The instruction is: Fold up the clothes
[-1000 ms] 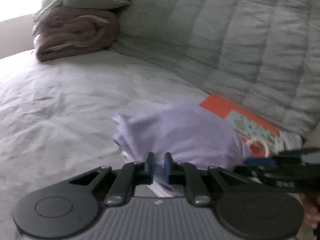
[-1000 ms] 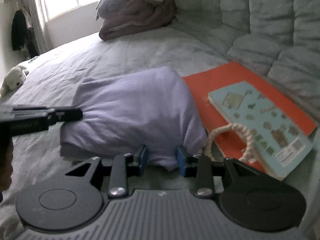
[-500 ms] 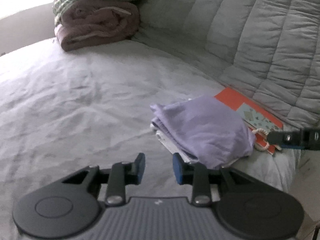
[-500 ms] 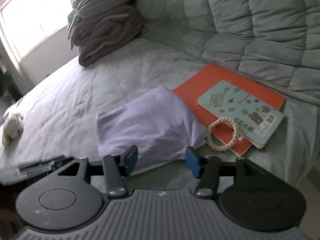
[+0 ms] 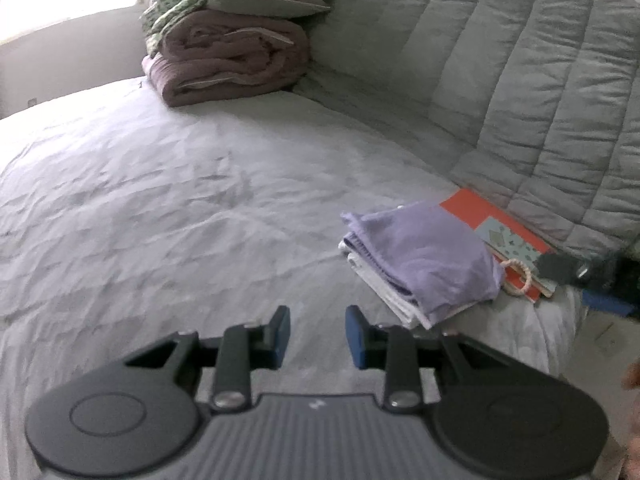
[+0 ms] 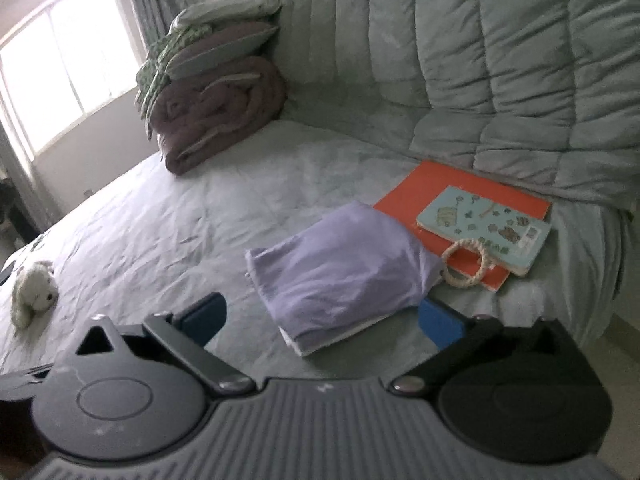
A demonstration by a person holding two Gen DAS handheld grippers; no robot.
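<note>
Where bed (image 5: 168, 216) meets quilted backrest (image 6: 460, 60); bright window (image 6: 60, 72), perhaps curtained.

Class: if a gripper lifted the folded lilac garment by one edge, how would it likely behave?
The lilac garment would probably droop and unfold: its folds look soft and loosely layered. It seems light, barely denting the bedsheet. The white garment beneath would likely stay behind.
</note>
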